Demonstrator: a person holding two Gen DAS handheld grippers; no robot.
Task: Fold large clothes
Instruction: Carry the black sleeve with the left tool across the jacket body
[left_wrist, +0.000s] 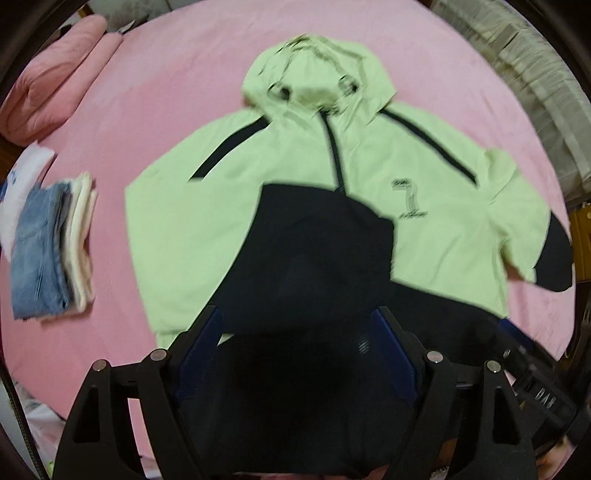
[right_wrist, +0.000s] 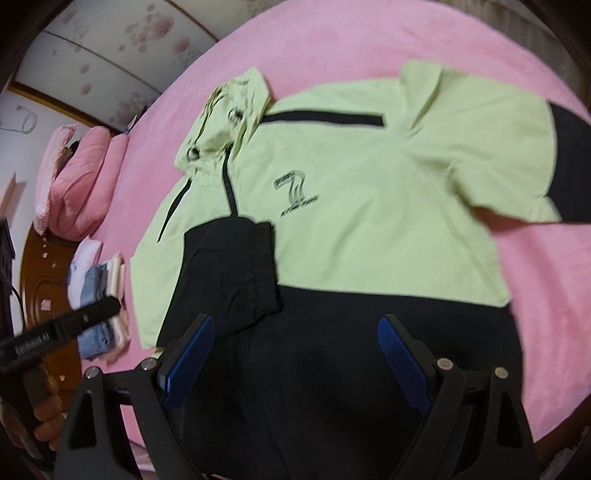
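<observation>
- Hooded jacket (left_wrist: 369, 177), one, pale green with black panels, lies flat on the pink bed sheet (left_wrist: 166, 92); in the left wrist view its long axis runs top to bottom, hood (left_wrist: 314, 70) towards the top of the frame, black hem at the bottom.
- One sleeve is folded across the chest, its black cuff end (left_wrist: 321, 243) at frame centre; the other sleeve (left_wrist: 524, 229) stretches out right.
- Left gripper (left_wrist: 299, 332): fingers spread wide over black fabric, pads not pressing it; nothing held.
- Right gripper (right_wrist: 295, 347): jaws wide apart above the black hem, empty.
- One stack of folded clothes (left_wrist: 51, 251), denim and white, at the left edge, clear of the jacket.
- Pink pillows (left_wrist: 55, 74), upper left; exact count unclear.
</observation>
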